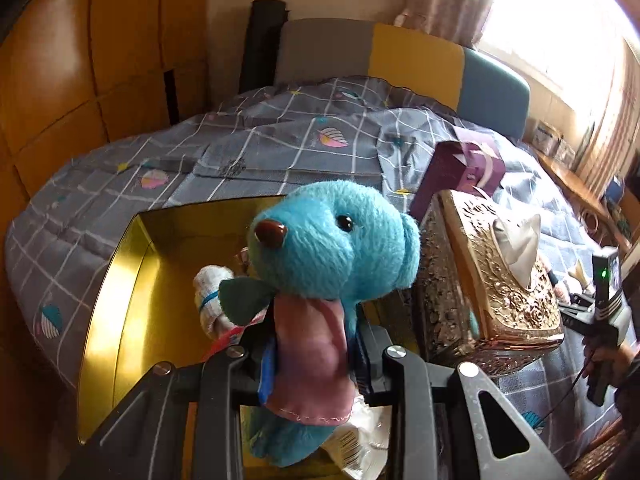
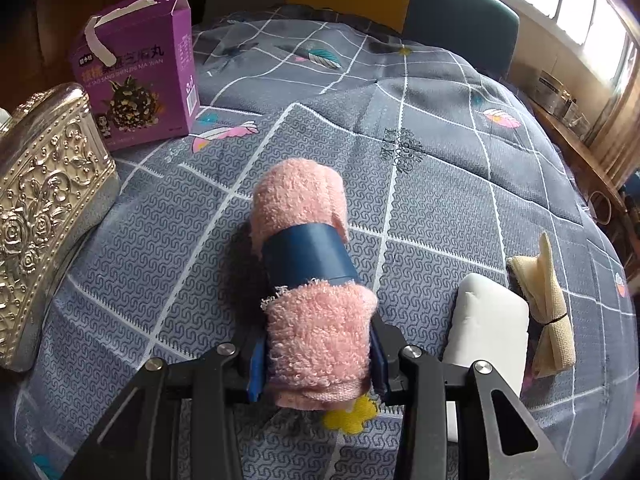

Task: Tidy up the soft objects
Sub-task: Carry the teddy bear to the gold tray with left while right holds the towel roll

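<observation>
The left hand-held gripper (image 1: 314, 364) is pinched on a blue plush toy (image 1: 332, 252), with its blue pads pressed against the toy's lower body and pink cloth flap. The toy is held head-up above the open gold box (image 1: 120, 280), which sits on the bed (image 1: 120, 168). A white rolled cloth (image 1: 210, 292) lies inside the box, partly hidden behind the toy. An ornate metallic tissue box (image 1: 500, 280) stands just beside the gold box, on its right in the left wrist view, and a purple carton (image 1: 460, 172) stands behind it. The right hand-held gripper (image 2: 318, 364) is pinched on the near end of a pink rolled towel (image 2: 308, 280), which is bound at its middle by a dark blue band (image 2: 306, 258). The towel points away from the camera over the grey patterned bed cover. Near its right, a white block (image 2: 488, 328) and a cream cloth bundle (image 2: 548, 312) tied with a black band lie touching each other on the bed. A yellow flower-shaped piece (image 2: 352, 416) lies below the towel's near end.
</observation>
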